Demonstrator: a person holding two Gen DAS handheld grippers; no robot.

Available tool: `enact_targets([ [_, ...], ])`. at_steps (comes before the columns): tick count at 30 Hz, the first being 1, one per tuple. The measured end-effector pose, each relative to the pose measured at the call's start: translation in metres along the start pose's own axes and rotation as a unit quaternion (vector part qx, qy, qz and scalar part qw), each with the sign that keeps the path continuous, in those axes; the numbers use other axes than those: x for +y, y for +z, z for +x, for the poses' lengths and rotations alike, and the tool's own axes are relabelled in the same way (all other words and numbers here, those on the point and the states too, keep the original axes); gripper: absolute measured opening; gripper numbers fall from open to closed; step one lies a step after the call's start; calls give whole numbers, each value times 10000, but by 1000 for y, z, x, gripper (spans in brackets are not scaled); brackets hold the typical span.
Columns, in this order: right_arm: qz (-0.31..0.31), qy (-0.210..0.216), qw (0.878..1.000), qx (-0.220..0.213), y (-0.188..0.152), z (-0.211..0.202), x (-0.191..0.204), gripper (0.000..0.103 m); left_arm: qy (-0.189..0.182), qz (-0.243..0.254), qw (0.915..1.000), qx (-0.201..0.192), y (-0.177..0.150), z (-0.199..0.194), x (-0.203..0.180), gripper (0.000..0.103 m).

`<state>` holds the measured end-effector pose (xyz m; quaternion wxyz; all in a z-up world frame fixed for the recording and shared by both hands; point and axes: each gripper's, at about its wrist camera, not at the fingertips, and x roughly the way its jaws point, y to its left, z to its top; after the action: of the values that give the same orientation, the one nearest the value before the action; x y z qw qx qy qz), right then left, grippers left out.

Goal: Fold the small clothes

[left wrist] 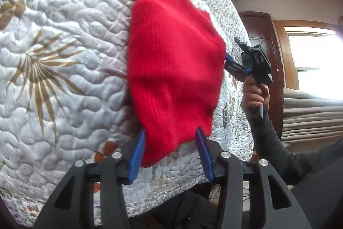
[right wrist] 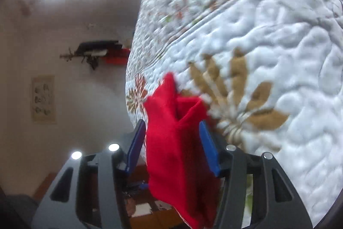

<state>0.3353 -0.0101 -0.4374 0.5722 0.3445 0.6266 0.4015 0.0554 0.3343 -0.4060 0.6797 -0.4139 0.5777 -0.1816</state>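
Red knit garment held up in front of a white quilted bedspread, filling the centre of the left wrist view from upper middle down to lower middle. Left tool at the bottom centre of that frame, blue fingers spread well apart, the garment's lower corner hanging between them; firm pinch or mere contact impossible to tell from here. Right tool at centre right of the same view, narrowed onto the garment's right edge, gripped by a hand in a dark grey sleeve. Beyond it, a wooden door and a bright window at the far right. In the right wrist view, very blurred, the same red garment standing between the two blue fingers at lower centre, folds bunched and rising toward mid-frame. Bedspread with tan leaf print across the right half; pale wall with a dark shelf and a small picture on the left.
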Motion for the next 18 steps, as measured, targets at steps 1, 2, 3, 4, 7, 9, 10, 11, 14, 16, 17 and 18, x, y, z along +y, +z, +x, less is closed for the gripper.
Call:
enact_targets([
  [1, -65, -112, 9999, 104, -2, 1, 0, 52, -31, -23, 10000, -15, 0, 3, -2, 49],
  [2, -148, -300, 9993, 191, -5, 7, 5, 52, -79, -44, 10000, -23, 2, 2, 5, 49],
  [3, -256, -509, 9980, 266, -8, 13, 9, 41, -112, -55, 9999, -17, 4, 5, 3, 50],
  [4, -302, -609, 9972, 300, -8, 16, 12, 29, -109, -41, 9999, 15, 4, 8, 2, 50],
  [7, -566, -766, 9954, 135, -4, 14, 29, 6, -69, -99, 9999, 37, 1, 9, 5, 50],
  [9, -870, -828, 9928, -41, -2, 10, 44, 5, -37, -186, 9998, 110, -4, 8, 12, 50],
  [10, -1026, -894, 9906, -135, -2, 8, 51, 5, -32, -224, 9996, 164, -11, 2, 19, 50],
  [11, -1079, -965, 9893, -189, 2, 4, 51, 5, -19, -279, 9994, 225, -13, 3, 23, 50],
  [14, -860, -1297, 9877, -126, 5, 15, 28, 5, 120, -411, 9983, 389, -24, 2, 33, 50],
  [16, -626, -1348, 9889, -13, 3, 17, 8, 5, 208, -388, 9984, 342, -27, -8, 31, 50],
  [17, -613, -1358, 9888, -17, 4, 19, 10, 7, 225, -339, 9989, 252, -26, -17, 26, 50],
  [18, -591, -1321, 9895, -47, 1, 15, 12, 14, 216, -290, 9992, 168, -24, -24, 20, 50],
])
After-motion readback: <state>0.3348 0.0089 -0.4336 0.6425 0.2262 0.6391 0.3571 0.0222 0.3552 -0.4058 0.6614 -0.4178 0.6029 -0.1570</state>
